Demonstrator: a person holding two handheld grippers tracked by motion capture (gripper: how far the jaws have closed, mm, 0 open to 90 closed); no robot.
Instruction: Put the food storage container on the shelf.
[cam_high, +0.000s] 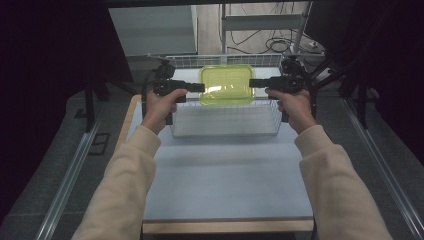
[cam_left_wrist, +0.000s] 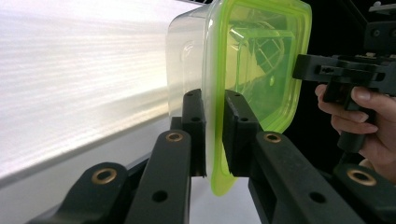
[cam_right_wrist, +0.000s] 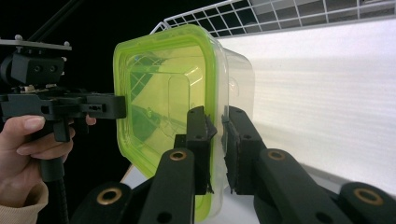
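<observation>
Both forearms reach forward over the desk (cam_high: 225, 185), hands level. Left gripper (cam_high: 197, 87) is clamped on the left rim of one green-lidded container (cam_high: 226, 85); right gripper (cam_high: 256, 83) is clamped on its right rim. The container sits between them, above one wire basket (cam_high: 225, 122) at the desk's far edge, probably lifted clear.

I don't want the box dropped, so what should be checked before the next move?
1. Left gripper clamped on the container's green lid rim: ok.
2. Right gripper clamped on the opposite rim: ok.
3. Container held level above the wire basket: ok.
4. Lid sealed all round: cannot tell.
5. Container empty: ok, nothing seen inside.
</observation>
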